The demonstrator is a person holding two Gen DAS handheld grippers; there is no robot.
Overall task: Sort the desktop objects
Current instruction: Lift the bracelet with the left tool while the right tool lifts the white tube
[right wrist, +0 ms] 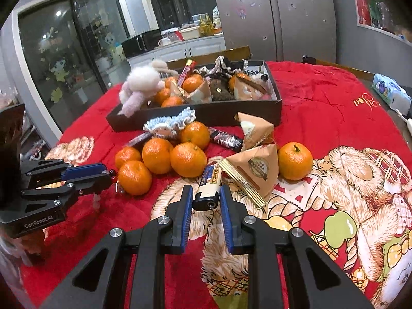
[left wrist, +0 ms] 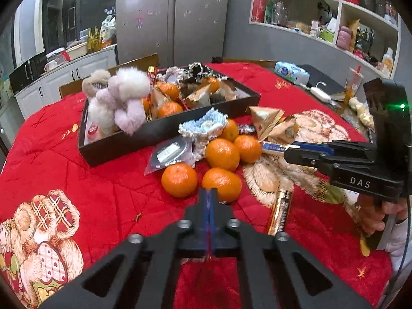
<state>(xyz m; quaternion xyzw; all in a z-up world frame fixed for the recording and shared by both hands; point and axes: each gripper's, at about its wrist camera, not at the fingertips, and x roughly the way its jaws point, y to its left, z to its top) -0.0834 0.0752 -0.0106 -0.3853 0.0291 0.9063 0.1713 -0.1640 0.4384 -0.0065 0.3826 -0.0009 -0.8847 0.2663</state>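
My right gripper (right wrist: pixel 206 191) is shut on a lighter (right wrist: pixel 209 179) with a blue and yellow label, held just above the red cloth. The left wrist view shows that gripper (left wrist: pixel 286 152) coming in from the right with the lighter (left wrist: pixel 273 147). My left gripper (left wrist: pixel 209 193) is shut; seen from the right wrist, the left gripper (right wrist: pixel 110 174) pinches a small beaded trinket (right wrist: pixel 113 173) whose pale strand dangles below. Several loose oranges (left wrist: pixel 222 154) lie in front of a black box (left wrist: pixel 164 135) holding fluffy hair clips (left wrist: pixel 121 97), oranges and snack packets.
A blue-white crocheted scrunchie (right wrist: pixel 170 123), triangular snack packets (right wrist: pixel 255 167), a dark wrapped bar (right wrist: pixel 225 137), a gold wrapped bar (left wrist: pixel 279 211) and a clear bag (left wrist: pixel 170 154) lie around the oranges. A tissue pack (left wrist: pixel 291 72) sits at the table's far right. A hand (left wrist: pixel 373 219) holds the right gripper.
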